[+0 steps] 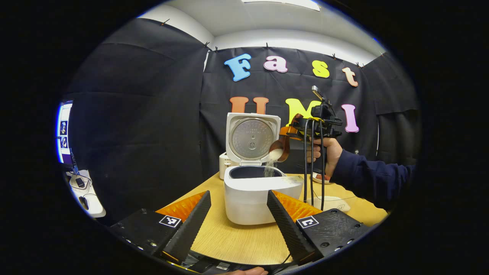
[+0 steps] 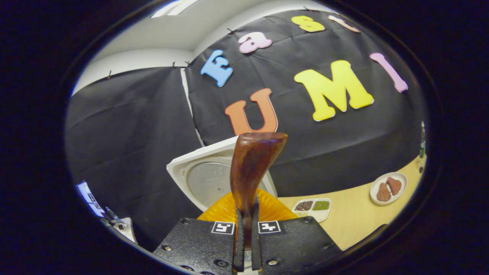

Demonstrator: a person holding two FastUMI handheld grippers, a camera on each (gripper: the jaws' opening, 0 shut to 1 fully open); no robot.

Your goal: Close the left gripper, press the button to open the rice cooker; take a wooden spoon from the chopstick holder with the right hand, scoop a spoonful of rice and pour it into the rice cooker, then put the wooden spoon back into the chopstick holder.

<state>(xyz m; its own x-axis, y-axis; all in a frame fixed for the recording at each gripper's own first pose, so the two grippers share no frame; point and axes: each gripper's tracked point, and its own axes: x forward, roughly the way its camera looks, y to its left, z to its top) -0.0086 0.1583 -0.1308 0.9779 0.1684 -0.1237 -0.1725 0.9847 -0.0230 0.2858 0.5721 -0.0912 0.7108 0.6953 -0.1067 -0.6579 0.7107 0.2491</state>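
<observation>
The white rice cooker [image 1: 250, 191] stands on the wooden table with its lid [image 1: 252, 138] up. Above its right rim the wooden spoon [image 1: 280, 147] is tipped, and white rice streams from it into the pot. A hand in a dark sleeve holds my right gripper [image 1: 296, 130], shut on the spoon's handle. In the right gripper view the brown spoon [image 2: 250, 168] rises from between the shut fingers of my right gripper [image 2: 246, 233], with the cooker lid [image 2: 206, 179] behind it. My left gripper [image 1: 238, 217] stands open in front of the cooker, holding nothing.
A white holder [image 1: 223, 165] stands behind the cooker on the left. A divided dish of grains [image 2: 312, 207] and a plate with brown pieces [image 2: 387, 187] sit on the table. Another white dish [image 1: 332, 202] lies right of the cooker. A monitor and side desk [image 1: 72, 160] stand far left.
</observation>
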